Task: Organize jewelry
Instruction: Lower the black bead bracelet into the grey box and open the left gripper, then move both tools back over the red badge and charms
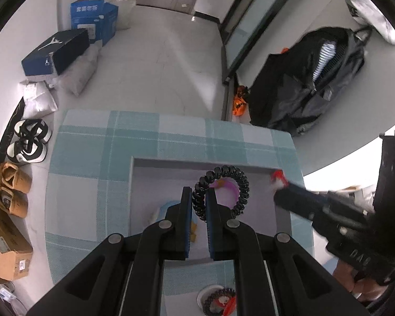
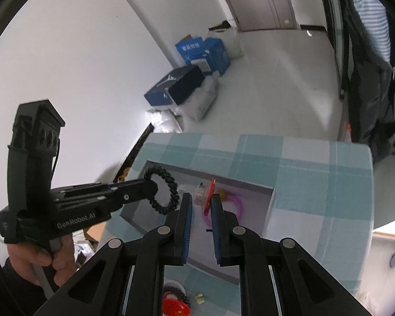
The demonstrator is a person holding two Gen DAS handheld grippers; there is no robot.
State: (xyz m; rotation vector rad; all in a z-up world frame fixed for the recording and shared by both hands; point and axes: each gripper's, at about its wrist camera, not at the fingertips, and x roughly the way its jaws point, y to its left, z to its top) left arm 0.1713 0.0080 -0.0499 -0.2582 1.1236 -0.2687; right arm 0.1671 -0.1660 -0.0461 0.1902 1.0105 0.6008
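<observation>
Meanwhile my left hand-held gripper (image 1: 199,202) pinched the black coil hair tie (image 1: 222,191) by its near side, hanging directly over the grey box (image 1: 138,184); my right hand-held gripper (image 2: 200,205) pinched a red clip (image 2: 209,197) above the same box, equally near.

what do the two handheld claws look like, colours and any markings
Both are matte black plastic. The left claw has "GenRobot.AI" in white on its body, a boxy top block with round holes, and a thin black cable. The right claw has blue ribbed pads and silver pivot rivets. A bare hand with a dark sleeve grips the left one.
</observation>
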